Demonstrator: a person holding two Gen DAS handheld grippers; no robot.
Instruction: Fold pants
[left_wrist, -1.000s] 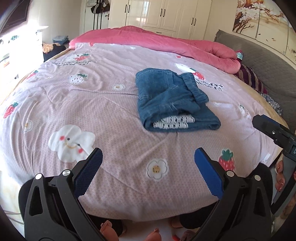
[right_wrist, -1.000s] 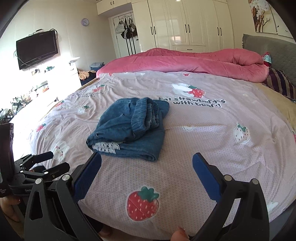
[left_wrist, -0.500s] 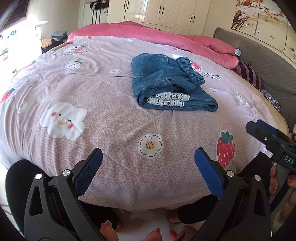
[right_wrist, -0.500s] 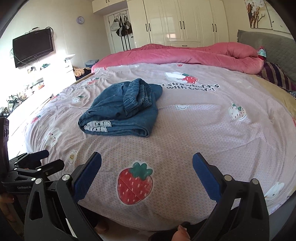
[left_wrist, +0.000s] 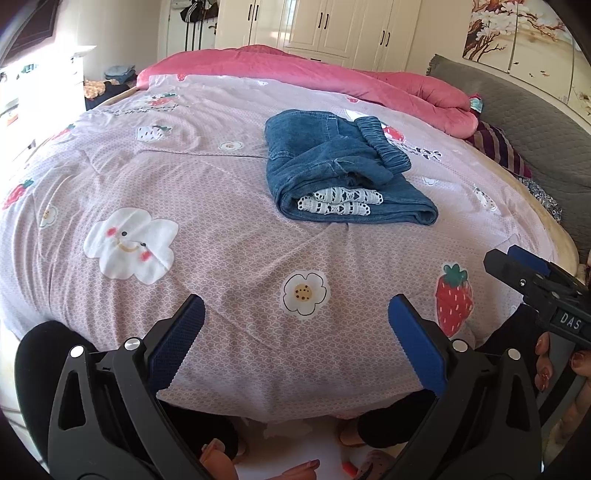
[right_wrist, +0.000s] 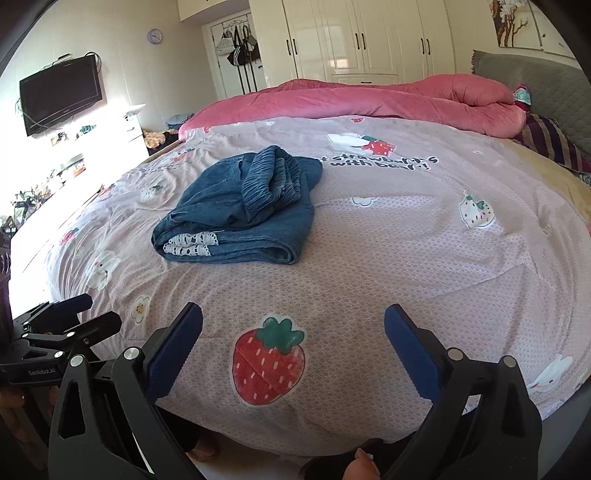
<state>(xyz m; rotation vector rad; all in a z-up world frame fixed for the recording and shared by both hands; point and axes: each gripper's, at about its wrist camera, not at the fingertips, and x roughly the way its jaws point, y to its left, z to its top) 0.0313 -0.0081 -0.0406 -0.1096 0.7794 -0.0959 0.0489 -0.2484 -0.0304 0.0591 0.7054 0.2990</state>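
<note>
Denim pants (left_wrist: 343, 177), folded into a bundle with white lace trim showing, lie on the pink bedspread (left_wrist: 221, 258) well ahead of my left claw (left_wrist: 295, 332) and right claw (right_wrist: 293, 332), both held wide apart, empty, above the bed's near edge.

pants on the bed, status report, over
Left tool open, empty, at the bed's near edge. Right tool open, empty, same. Pants folded in a bundle on the bedspread, untouched. Nothing between tools and pants.
</note>
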